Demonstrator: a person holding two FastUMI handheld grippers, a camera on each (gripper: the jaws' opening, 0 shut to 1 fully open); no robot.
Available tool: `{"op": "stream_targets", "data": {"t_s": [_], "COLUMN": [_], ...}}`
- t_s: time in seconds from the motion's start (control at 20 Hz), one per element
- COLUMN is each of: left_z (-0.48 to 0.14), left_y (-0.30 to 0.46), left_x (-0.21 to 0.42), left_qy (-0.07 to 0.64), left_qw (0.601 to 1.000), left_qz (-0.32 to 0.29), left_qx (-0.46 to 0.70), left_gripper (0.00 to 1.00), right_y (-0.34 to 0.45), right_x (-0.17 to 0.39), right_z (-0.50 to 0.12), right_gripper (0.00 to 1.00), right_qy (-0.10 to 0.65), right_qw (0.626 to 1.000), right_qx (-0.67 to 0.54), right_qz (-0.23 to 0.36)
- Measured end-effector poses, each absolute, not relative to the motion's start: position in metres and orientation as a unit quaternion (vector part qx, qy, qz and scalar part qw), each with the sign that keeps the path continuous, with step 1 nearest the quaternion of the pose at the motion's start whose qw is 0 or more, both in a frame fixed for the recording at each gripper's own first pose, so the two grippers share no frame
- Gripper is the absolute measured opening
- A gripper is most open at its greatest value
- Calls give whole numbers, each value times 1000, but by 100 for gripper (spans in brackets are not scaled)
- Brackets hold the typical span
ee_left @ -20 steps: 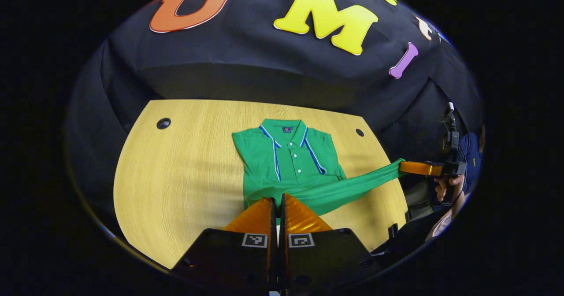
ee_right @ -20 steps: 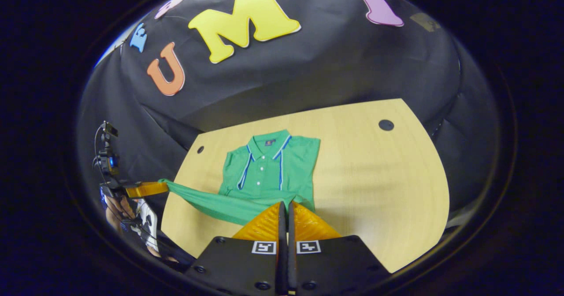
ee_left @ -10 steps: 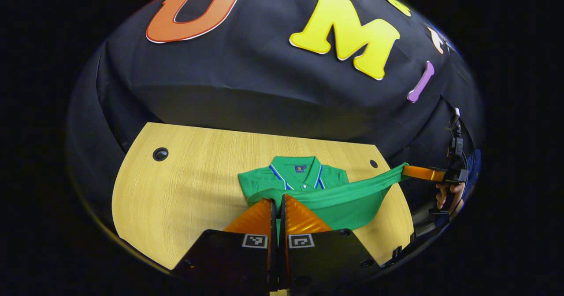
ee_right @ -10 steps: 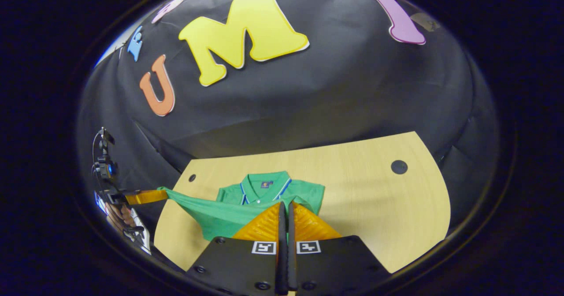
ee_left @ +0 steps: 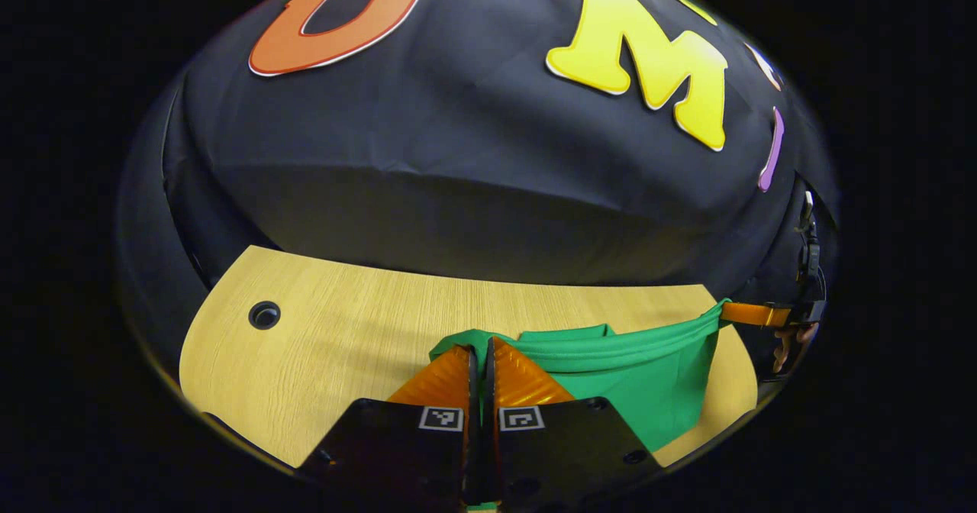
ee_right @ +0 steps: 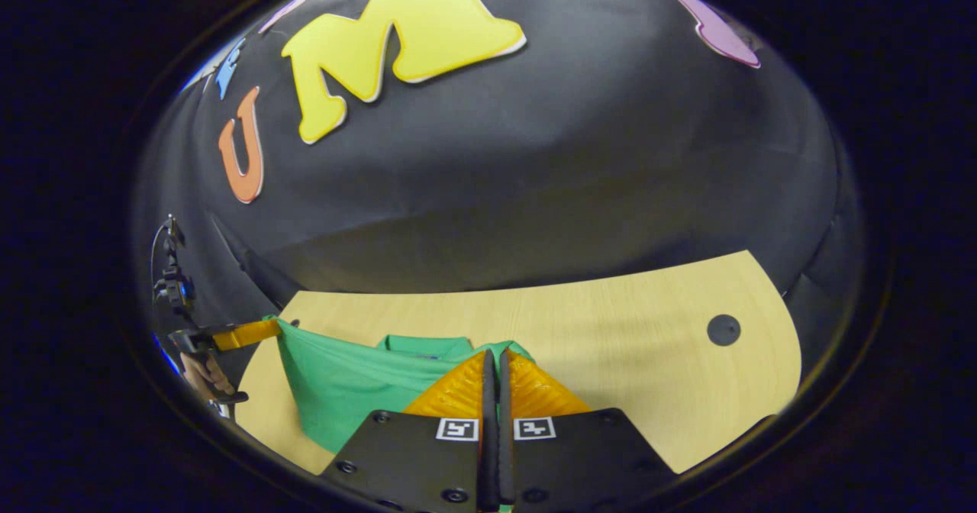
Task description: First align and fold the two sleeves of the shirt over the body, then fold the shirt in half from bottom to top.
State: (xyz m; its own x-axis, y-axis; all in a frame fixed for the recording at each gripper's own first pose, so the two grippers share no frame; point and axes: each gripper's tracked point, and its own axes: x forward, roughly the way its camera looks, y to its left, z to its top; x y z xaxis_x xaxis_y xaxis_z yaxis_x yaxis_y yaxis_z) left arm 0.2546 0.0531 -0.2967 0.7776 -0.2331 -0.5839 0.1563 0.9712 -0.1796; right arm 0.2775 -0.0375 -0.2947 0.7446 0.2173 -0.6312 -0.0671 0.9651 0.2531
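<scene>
Left gripper: the left gripper [ee_left: 481, 353] is at 6 o'clock in the left gripper view. Its fingers [ee_left: 443, 379] are pressed together and pinch one corner of the shirt's edge. In the right gripper view it shows small at 9 o'clock, with a hand [ee_right: 202, 375] under it.

Right gripper: the right gripper [ee_right: 494, 356] is at 6 o'clock in the right gripper view. Its fingers [ee_right: 538, 387] are pressed together on the other corner of the same edge. In the left gripper view it is at 3 o'clock, at the bench's edge.

Shirt: the green shirt [ee_left: 649, 375] is lifted by its edge, which makes a tight band between the two grippers. The cloth hangs down from this band toward the bench. In the left gripper view it lies from the fingers toward 3 o'clock; in the right gripper view, from the fingers toward 9 o'clock. A small part of green cloth shows just behind the band.

Bench: the light wooden bench [ee_left: 343, 330] carries the shirt. A round dark hole [ee_left: 264, 314] is at 9 o'clock in the left gripper view; a second hole [ee_right: 723, 330] is at 3 o'clock in the right gripper view.
</scene>
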Motion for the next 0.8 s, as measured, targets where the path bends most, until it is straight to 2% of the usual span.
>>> {"op": "stream_targets", "data": {"t_s": [0.2,0.4,0.45,0.5,0.55,0.65,0.7,0.8], "left_z": [-350,-382,-388,-392,-395,-397,-396,-390], "left_y": [53,58,59,59,59,62,62,62], "left_x": [278,284,282,283,283,280,278,274], "left_qy": [333,345,350,353,355,359,364,366], "left_qw": [937,935,933,933,932,932,930,929], "left_qz": [-94,-76,-71,-66,-60,-49,-47,-43], "left_qx": [-46,-39,-38,-39,-40,-32,-26,-22], "left_gripper": [4,4,5,8,10,15,36,58], "right_y": [-36,-43,-42,-42,-42,-43,-43,-48], "right_x": [297,312,311,313,313,313,312,309], "right_z": [-350,-371,-375,-380,-382,-381,-378,-370], "right_gripper": [2,2,2,9,2,4,13,38], "right_qy": [369,369,371,373,375,375,374,362], "right_qw": [922,925,925,924,924,925,925,930], "right_qx": [90,60,57,54,51,46,48,53], "right_qz": [74,68,65,61,58,50,46,28]}}
